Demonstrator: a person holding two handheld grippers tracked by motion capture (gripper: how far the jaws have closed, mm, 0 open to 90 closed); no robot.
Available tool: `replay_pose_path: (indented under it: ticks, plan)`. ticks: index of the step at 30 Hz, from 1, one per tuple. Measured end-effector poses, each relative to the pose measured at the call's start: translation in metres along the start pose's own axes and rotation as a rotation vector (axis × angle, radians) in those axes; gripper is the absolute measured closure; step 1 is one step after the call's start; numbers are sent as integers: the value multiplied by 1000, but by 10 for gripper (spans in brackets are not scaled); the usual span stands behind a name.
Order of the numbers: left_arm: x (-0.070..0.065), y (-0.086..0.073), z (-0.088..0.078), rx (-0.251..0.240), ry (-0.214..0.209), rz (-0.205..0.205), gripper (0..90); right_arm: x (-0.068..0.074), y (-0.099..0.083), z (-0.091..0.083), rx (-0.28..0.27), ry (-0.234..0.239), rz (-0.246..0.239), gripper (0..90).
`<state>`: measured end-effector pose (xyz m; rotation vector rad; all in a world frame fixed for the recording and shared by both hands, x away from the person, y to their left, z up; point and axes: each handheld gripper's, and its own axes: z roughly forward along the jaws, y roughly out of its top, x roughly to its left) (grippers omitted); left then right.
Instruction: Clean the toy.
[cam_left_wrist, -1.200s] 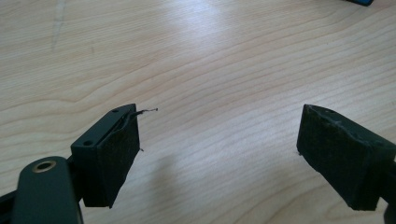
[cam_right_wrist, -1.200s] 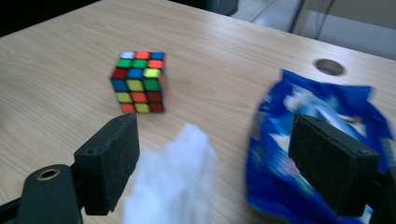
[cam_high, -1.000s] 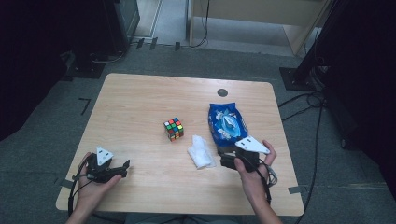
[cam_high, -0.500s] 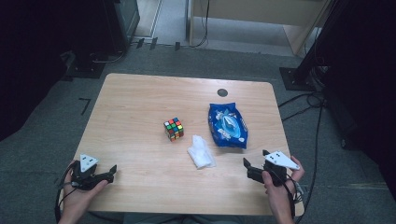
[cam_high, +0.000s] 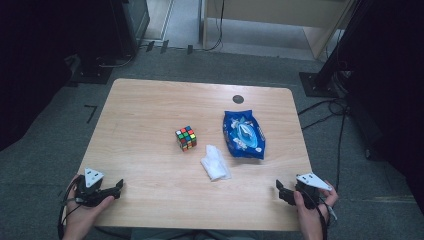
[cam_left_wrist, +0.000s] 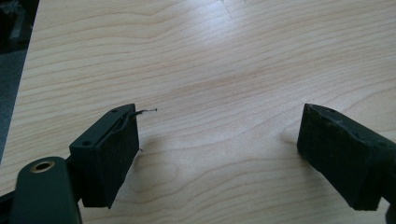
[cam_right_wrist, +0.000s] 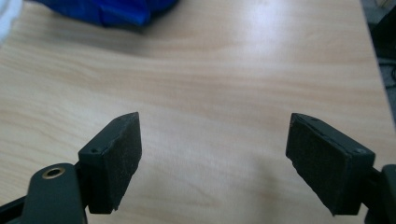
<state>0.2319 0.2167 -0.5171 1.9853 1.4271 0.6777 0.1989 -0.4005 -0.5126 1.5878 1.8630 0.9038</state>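
A scrambled puzzle cube (cam_high: 186, 138) sits near the middle of the wooden table (cam_high: 150, 115). A crumpled white wipe (cam_high: 215, 163) lies just right of it, and a blue wipes pack (cam_high: 243, 134) lies farther right. My left gripper (cam_high: 119, 187) rests low at the table's front left corner, open, with bare wood between its jaws. The same gripper (cam_left_wrist: 217, 140) holds nothing in the left gripper view. My right gripper (cam_high: 280, 190) is at the front right edge, open and empty. In the right gripper view, that gripper (cam_right_wrist: 212, 154) faces the blue pack (cam_right_wrist: 107, 11) far ahead.
A small dark round disc (cam_high: 238, 99) is set in the table near the back right. Black stands and cables (cam_high: 330, 107) ring the table on the grey carpet. The white wipe's edge (cam_right_wrist: 7, 14) shows at the top left of the right gripper view.
My right hand has drawn back from beside the blue pack to the front right edge. The left hand slid slightly leftward and toward the front corner. Cube, wipe and pack stayed put.
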Motion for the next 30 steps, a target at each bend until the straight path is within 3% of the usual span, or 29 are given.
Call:
replay_pose_path:
  ticks: [3,5,9,15,18,30]
  plan:
    - [1,1,1,5,-12,-4,133,-1,-5,3,18,1,-4,181]
    - [4,2,3,15,-48,-23,133,-4,-9,8,45,-10,-22,161]
    - [5,2,3,17,-47,-24,131,-10,-8,9,52,-5,3,163]
    - [5,3,4,18,-50,-23,131,-9,-8,10,57,6,-10,128]
    - [5,4,5,16,-53,-23,130,-10,-7,13,95,-4,0,0]
    - [6,4,6,18,-52,-21,130,-11,-6,14,91,-6,3,0]
